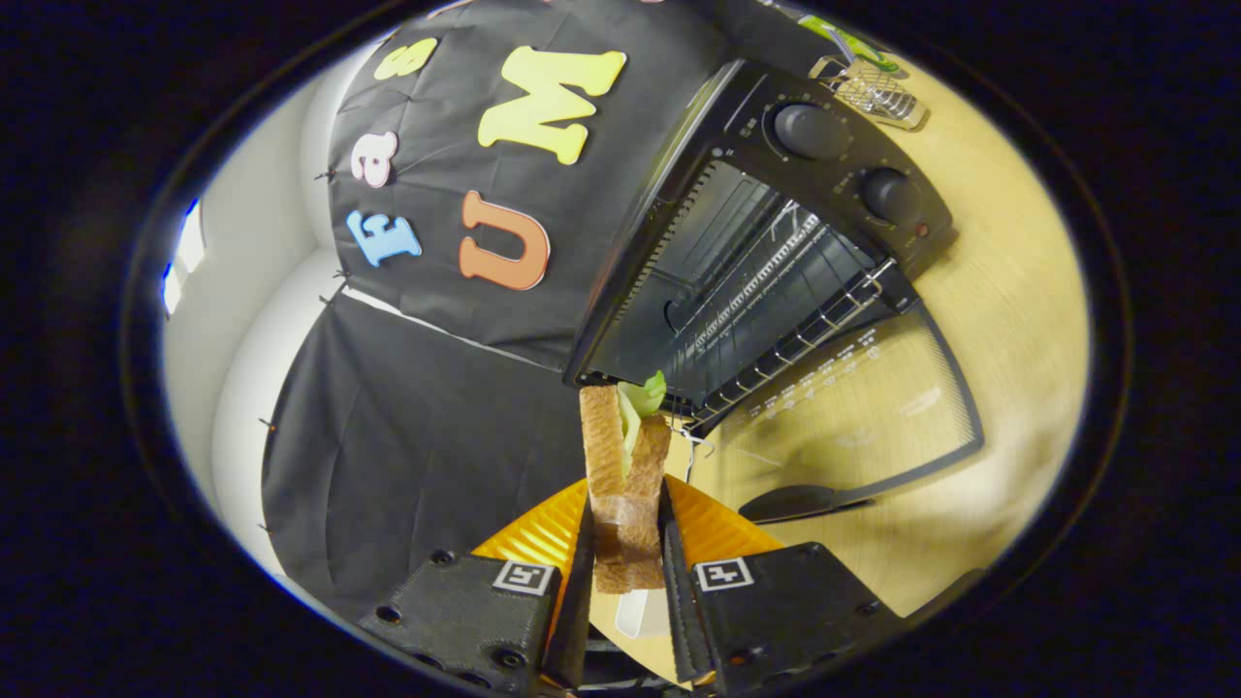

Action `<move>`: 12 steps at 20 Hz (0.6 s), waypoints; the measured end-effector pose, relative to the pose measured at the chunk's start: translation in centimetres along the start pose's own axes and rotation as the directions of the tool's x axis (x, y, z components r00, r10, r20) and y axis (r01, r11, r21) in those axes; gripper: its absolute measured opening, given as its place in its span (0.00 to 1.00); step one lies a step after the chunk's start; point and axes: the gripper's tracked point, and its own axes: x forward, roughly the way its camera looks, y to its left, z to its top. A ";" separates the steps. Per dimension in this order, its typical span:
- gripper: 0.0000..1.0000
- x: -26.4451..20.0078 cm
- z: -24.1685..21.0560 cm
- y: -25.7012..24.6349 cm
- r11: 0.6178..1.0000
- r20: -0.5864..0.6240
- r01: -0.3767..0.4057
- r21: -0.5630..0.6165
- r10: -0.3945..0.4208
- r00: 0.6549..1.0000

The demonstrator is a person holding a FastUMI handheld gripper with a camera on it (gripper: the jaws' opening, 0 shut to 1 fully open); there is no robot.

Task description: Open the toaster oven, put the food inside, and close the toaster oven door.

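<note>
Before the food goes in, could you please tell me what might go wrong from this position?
1. The hand-held gripper pinches only the sandwich's lower end; the lettuce sticks out on top and might slip out.
2. The toaster oven's wire rack juts out over the lowered door; the sandwich could snag its front edge.
3. The orange plate lies close beneath and might get nudged.

Pale wooden table (1008, 291), carrying a black toaster oven (766, 242) with its glass door (863, 417) dropped flat onto the wood, handle (800, 502) toward the fingers. Beyond the oven, at the far end of the tabletop, a small wire rack (873, 92). Nearest the fingers, resting on the same surface beside the open door, an orange ridged plate (717, 528)
</note>
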 end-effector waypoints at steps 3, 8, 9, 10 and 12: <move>0.39 2.1 1.8 -1.1 0.999 0.039 0.015 -0.028 -0.014 0.999; 0.39 3.7 7.7 -3.3 0.997 0.201 -0.012 0.079 -0.004 0.980; 0.39 4.1 8.2 -3.8 0.994 0.220 -0.009 0.110 -0.015 0.975; 0.39 4.5 9.0 -4.2 0.992 0.244 -0.008 0.127 -0.023 0.969; 0.39 5.0 10.9 -4.7 0.992 0.325 -0.018 0.128 -0.025 0.945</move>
